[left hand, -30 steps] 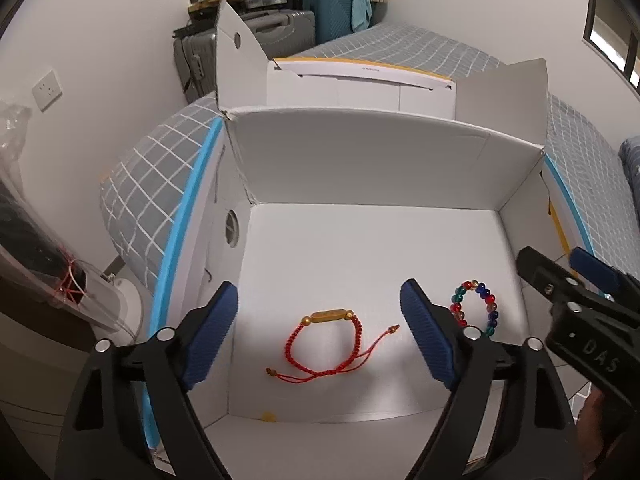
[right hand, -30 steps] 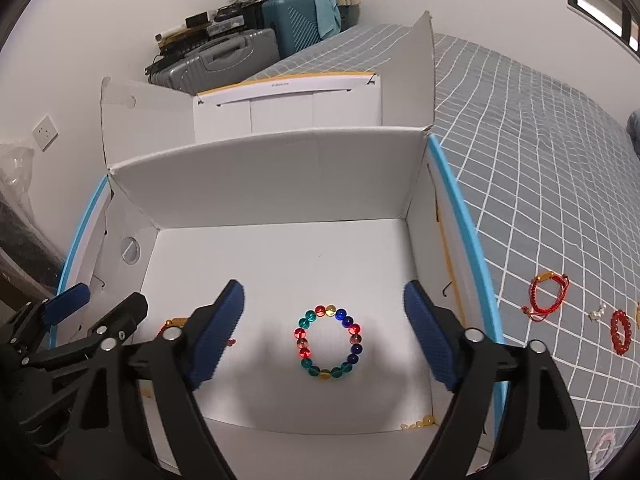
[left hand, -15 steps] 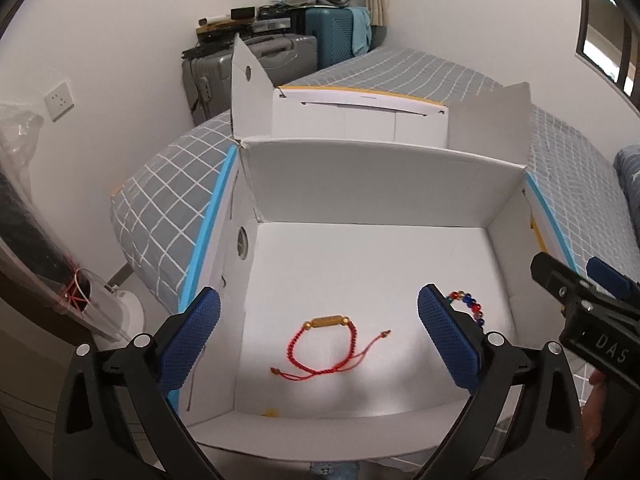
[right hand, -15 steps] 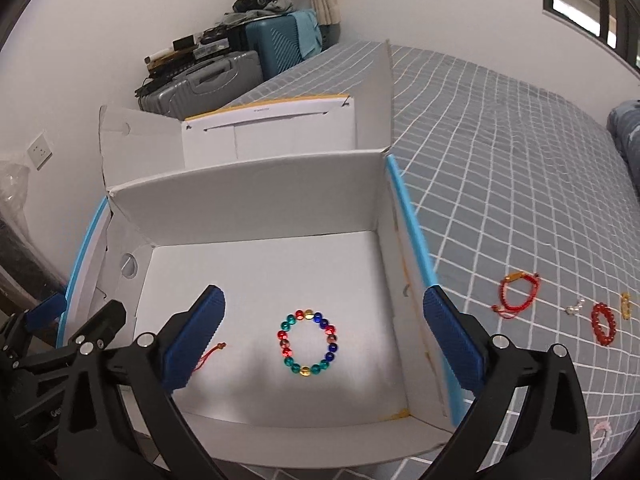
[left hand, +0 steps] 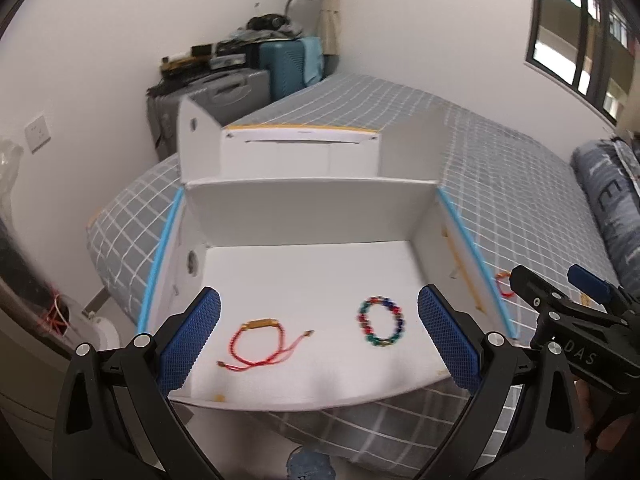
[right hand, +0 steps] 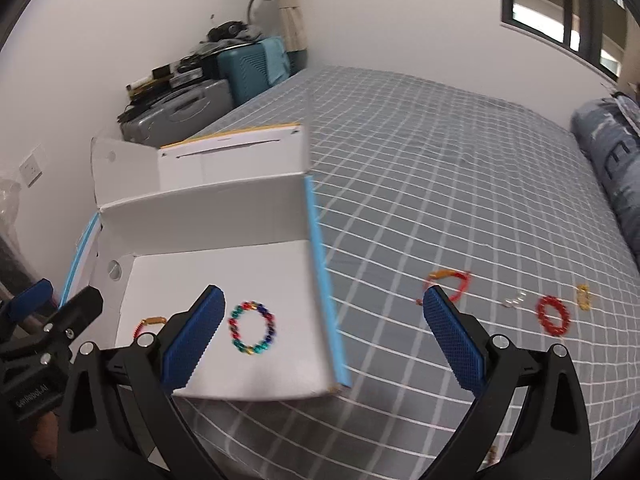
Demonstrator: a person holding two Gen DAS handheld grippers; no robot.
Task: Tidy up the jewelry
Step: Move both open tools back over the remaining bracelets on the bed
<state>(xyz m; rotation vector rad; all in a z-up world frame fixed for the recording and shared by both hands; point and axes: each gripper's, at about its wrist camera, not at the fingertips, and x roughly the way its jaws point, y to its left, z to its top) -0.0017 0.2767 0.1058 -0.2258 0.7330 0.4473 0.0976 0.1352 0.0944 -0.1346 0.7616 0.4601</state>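
Between the spread fingers of the left gripper (left hand: 319,336), on the white floor of the open cardboard box (left hand: 308,204), lie two bracelets. The red cord bracelet (left hand: 260,342) sits nearer the left finger: a thin red loop with a short gold bar at its far side, the bar's long axis running roughly across the view from finger to finger, and two loose cord tails with small gold ends trailing toward the right finger and toward the near edge of the box. The multicoloured bead bracelet (left hand: 382,327) lies nearer the right finger, a closed ring of red, blue, green and amber beads lying flat, apart from the cord bracelet. The left gripper's jaws stand wide apart and hold nothing.

The right gripper (right hand: 322,344) is likewise wide open and empty. Its left finger (right hand: 192,344) overlaps the box floor just beside the bead ring; its right finger (right hand: 454,346) is over the grey checked bedspread (right hand: 420,184). Beyond that finger's tip a second red cord bracelet (right hand: 450,284) lies on the bedspread, blurred. Further right of it lie a small silvery piece (right hand: 514,301), a red bead bracelet (right hand: 554,315) and a small gold piece (right hand: 584,297).
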